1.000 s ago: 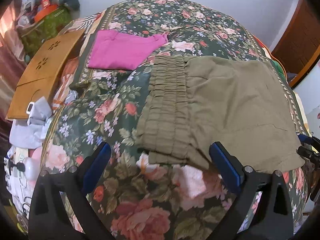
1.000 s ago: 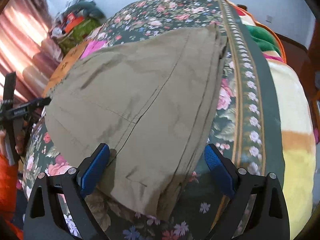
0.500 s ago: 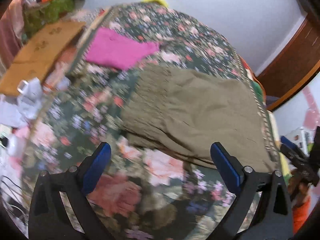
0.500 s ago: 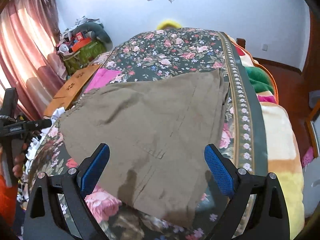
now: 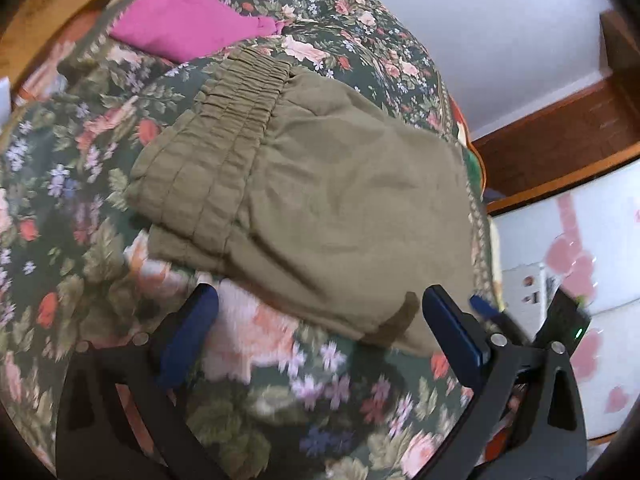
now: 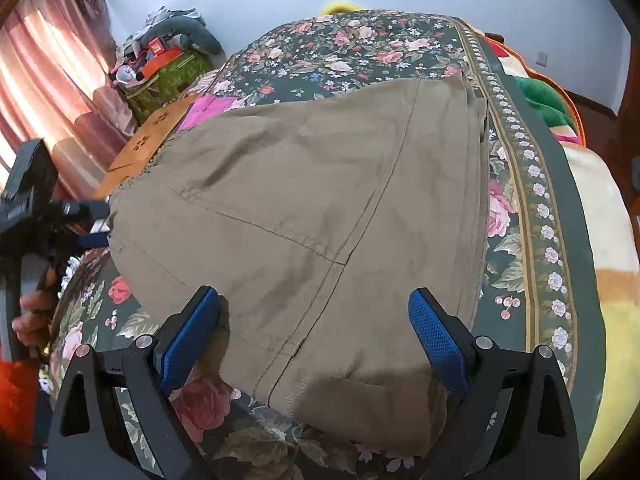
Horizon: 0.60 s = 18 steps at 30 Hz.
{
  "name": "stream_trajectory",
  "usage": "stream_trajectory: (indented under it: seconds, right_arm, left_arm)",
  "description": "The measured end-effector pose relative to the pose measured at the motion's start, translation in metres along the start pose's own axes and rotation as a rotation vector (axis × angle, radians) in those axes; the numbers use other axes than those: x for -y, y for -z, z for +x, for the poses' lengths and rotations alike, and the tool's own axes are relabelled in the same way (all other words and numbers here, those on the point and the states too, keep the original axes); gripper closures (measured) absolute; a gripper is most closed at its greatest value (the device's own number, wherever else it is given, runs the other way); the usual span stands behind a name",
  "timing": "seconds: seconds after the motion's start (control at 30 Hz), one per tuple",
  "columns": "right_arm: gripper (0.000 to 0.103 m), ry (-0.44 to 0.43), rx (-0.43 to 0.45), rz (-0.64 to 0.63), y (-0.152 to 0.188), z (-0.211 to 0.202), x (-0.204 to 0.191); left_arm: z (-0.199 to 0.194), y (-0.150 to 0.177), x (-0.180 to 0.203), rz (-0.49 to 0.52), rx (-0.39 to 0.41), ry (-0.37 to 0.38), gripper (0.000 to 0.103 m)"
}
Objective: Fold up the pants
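Olive-green pants [image 5: 320, 200] lie folded flat on a floral bedspread [image 5: 80, 160], their gathered elastic waistband [image 5: 224, 120] toward the left. From the right wrist view the same pants [image 6: 320, 220] spread wide, leg seams running toward me. My left gripper [image 5: 320, 328] hovers open over the near edge of the pants, nothing between its blue pads. My right gripper [image 6: 314, 330] is open too, straddling the near corner of the pants without clamping it. The left gripper [image 6: 92, 224] also shows at the left edge of the pants, held by a hand.
A folded magenta garment [image 5: 188, 28] lies beyond the waistband. A wooden board [image 6: 140, 148] and a pile of clutter [image 6: 164, 60] sit left of the bed by pink curtains. Other blankets [image 6: 600, 240] cover the bed's right side. A wooden door frame [image 5: 560, 148] stands at right.
Both grippers lifted and pulled back from the pants half a second ago, then came down close over them again. The left view has swung right. The pants stayed put.
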State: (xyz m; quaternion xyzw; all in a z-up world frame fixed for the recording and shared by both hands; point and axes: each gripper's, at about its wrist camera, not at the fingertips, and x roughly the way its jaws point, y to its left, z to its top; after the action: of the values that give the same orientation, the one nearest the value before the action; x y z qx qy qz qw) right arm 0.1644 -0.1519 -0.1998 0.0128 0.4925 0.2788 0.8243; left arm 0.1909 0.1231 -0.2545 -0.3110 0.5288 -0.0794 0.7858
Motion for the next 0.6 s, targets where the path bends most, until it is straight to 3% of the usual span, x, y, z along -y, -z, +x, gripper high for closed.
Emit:
stream_trajectory:
  seconds: [0.2, 0.27, 0.3, 0.33, 0.5, 0.6]
  right_arm:
    - [0.009, -0.024, -0.001, 0.010, 0.004, 0.000, 0.001]
    - [0.009, -0.031, -0.001, 0.013, 0.005, -0.001, 0.002]
    - [0.009, -0.031, -0.001, 0.013, 0.005, -0.001, 0.001]
    - [0.009, -0.031, 0.001, 0.011, 0.006, -0.002, 0.001]
    - [0.009, -0.030, 0.009, 0.013, 0.006, -0.007, 0.001]
    - [0.010, -0.008, 0.031, 0.024, 0.007, -0.015, 0.005]
  left_arm:
    - [0.009, -0.027, -0.008, -0.055, 0.000, 0.018, 0.001]
    - [0.009, -0.034, -0.006, -0.054, 0.037, -0.038, 0.020]
    - [0.009, -0.035, -0.006, -0.045, 0.048, -0.075, 0.042]
    - [0.008, -0.035, -0.005, -0.028, 0.066, -0.133, 0.056]
    - [-0.007, -0.024, -0.005, 0.012, 0.138, -0.178, 0.066]
    - [-0.022, -0.012, 0.010, 0.115, 0.219, -0.328, 0.068]
